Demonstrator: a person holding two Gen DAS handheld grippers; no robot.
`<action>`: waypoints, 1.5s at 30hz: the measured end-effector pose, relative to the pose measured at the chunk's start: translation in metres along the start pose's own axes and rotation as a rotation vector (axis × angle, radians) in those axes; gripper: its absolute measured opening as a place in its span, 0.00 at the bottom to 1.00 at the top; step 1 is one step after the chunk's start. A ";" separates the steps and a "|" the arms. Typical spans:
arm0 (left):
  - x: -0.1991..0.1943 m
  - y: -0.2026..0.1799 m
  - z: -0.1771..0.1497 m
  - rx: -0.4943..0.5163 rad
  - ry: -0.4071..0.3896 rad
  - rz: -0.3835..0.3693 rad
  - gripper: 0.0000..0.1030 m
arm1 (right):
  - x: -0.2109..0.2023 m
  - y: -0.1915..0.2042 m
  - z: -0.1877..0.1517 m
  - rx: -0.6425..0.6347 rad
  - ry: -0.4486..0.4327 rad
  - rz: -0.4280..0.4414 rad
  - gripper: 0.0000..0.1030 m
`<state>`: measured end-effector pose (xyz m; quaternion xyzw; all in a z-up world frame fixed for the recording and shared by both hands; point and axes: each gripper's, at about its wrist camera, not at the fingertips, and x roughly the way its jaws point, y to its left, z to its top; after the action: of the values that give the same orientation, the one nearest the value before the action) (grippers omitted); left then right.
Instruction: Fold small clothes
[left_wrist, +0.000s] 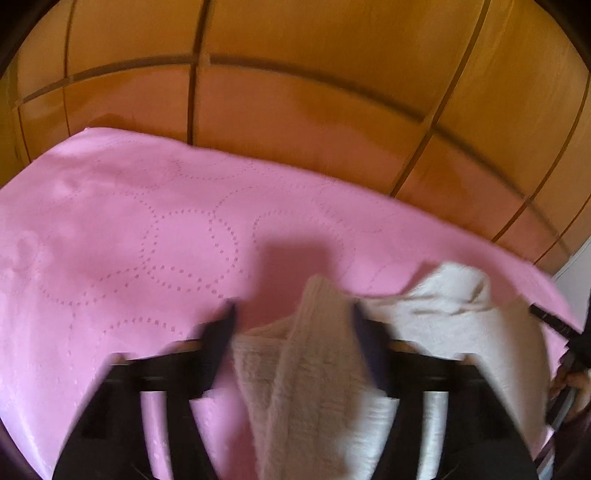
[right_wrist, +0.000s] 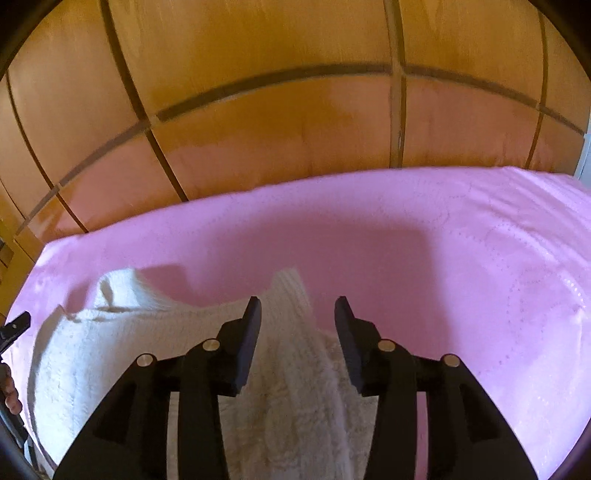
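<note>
Left gripper (left_wrist: 291, 325): we are seeing its jaws standing apart, a strip of the garment lying between them; pads not pressing it.
Right gripper (right_wrist: 297, 314): we are seeing its jaws parted, a fold of knit between them, not pinched.
White knit garment (right_wrist: 110, 354): we are finding it lying on the pink bedspread (left_wrist: 147, 229), at six o'clock in both views, spreading toward nine o'clock in the right view.
Wooden panelling (right_wrist: 258, 110): standing at twelve o'clock beyond the spread.
Containers: we are seeing none.
</note>
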<state>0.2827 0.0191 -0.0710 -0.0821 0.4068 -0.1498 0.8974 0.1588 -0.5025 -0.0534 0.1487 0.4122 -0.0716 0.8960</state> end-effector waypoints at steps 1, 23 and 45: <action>-0.007 -0.002 0.001 0.010 -0.016 -0.021 0.66 | -0.008 0.006 0.000 -0.009 -0.021 0.017 0.42; 0.026 -0.084 -0.038 0.201 0.072 -0.190 0.03 | 0.003 0.145 -0.047 -0.294 0.111 0.280 0.03; 0.008 -0.096 -0.048 0.208 0.037 -0.008 0.05 | -0.010 0.146 -0.067 -0.234 0.066 0.264 0.32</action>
<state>0.2319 -0.0751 -0.0825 0.0125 0.4052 -0.1963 0.8928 0.1409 -0.3427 -0.0565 0.0985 0.4239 0.1003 0.8947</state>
